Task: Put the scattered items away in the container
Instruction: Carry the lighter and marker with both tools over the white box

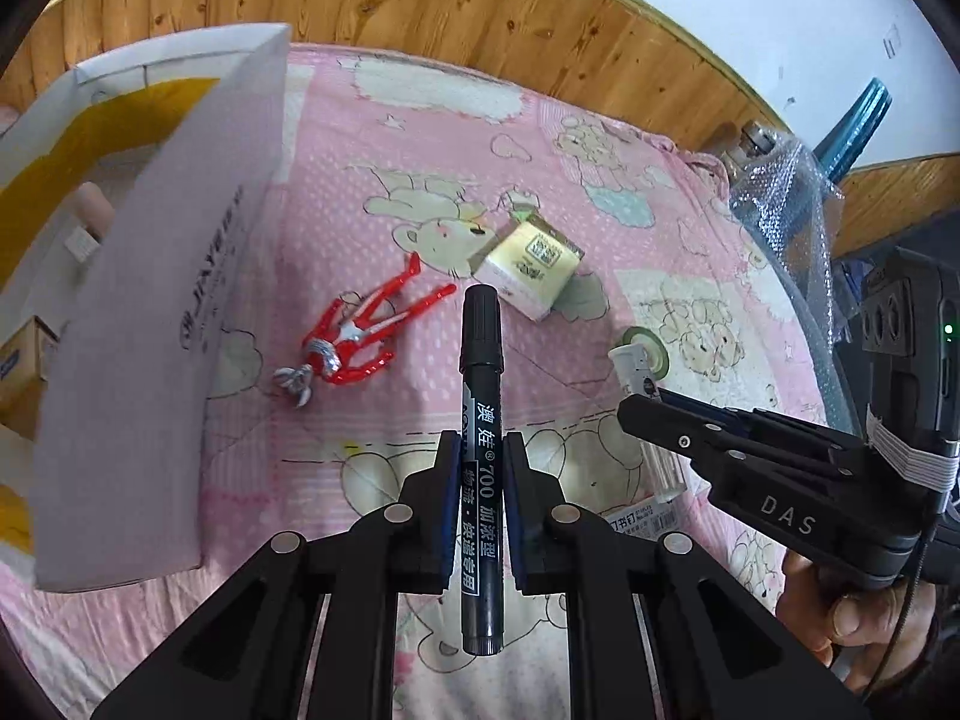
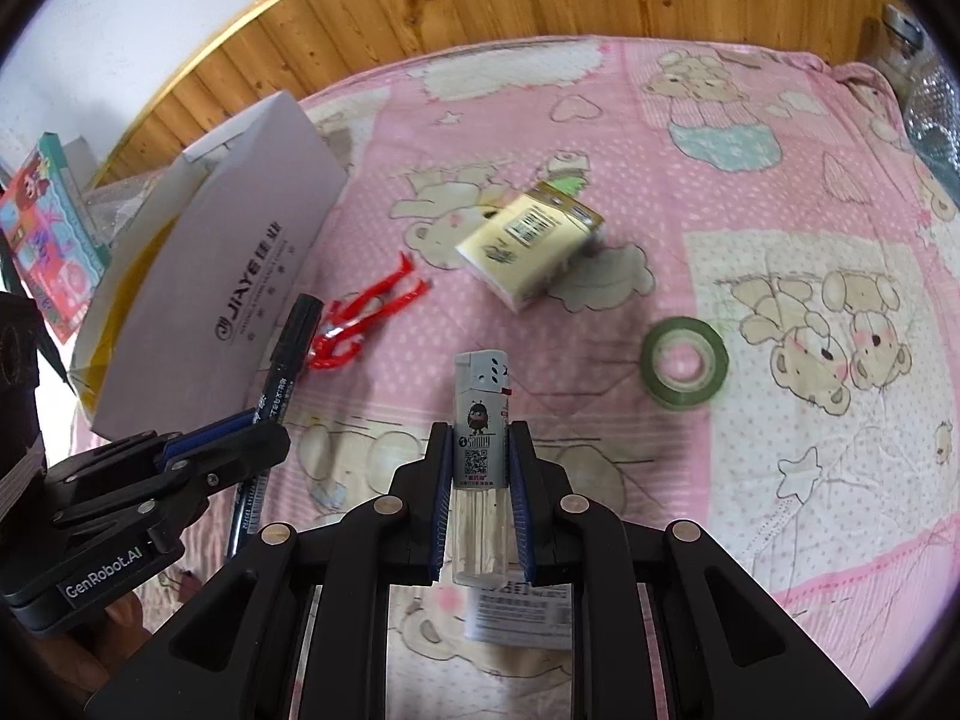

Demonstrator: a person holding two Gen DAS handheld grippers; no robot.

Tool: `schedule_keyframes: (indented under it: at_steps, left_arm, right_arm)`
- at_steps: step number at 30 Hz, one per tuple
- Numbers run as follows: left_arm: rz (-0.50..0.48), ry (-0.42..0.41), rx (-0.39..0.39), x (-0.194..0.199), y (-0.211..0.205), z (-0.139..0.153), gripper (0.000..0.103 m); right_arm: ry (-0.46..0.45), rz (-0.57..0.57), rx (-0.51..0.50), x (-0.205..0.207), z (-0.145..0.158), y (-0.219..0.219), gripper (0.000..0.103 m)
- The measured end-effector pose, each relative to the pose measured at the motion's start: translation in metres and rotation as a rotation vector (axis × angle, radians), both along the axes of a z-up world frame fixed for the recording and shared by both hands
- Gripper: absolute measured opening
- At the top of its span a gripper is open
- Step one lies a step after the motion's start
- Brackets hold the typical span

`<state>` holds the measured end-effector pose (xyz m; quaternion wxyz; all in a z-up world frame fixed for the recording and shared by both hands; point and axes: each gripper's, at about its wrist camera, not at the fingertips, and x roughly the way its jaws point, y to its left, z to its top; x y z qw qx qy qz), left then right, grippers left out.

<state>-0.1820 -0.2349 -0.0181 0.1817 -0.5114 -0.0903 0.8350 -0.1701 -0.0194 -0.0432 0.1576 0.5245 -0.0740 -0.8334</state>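
Jaws of our left gripper (image 1: pixel 482 456) are clamped on a black marker (image 1: pixel 482 408), which stands lengthwise between the blue pads with its cap pointing forward, lifted above the bed. Jaws of our right gripper (image 2: pixel 480 450) are clamped on a lighter (image 2: pixel 480 414), its metal head forward and its clear lower body between the pads. In the left wrist view we see the right gripper to the right, held by a hand (image 1: pixel 852 606).

Directly under the right gripper lies a small printed staple box (image 2: pixel 522 612) on the pink blanket (image 2: pixel 750 138). Ahead of the left gripper we note a red toy figure (image 1: pixel 354 336) lying flat, and just beyond the marker cap a cream carton (image 1: pixel 528 264) lying on its side. A green tape roll (image 2: pixel 684 363) lies flat to the right of the lighter, apart from the carton.

At the left stands the open white cardboard box (image 2: pixel 234 264), its side wall printed with lettering; it has a yellow lining (image 1: pixel 102 126), and small items are dimly visible inside in the left wrist view. Bubble wrap (image 1: pixel 786 222) sits at the far right edge of the bed.
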Motion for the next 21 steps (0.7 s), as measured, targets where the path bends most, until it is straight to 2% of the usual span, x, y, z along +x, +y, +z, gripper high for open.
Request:
schedule_keyframes:
  at_steps: [10,21]
  left_arm:
    - [0.016,0.076,0.005,0.01,-0.021,0.03,0.014]
    - [0.04,0.115,0.03,0.02,-0.044,0.048,0.014]
  right_arm:
    - [0.043,0.061,-0.005,0.003,0.027,-0.035,0.019]
    - [0.068,0.113,0.001,0.006,0.044,-0.069,0.019]
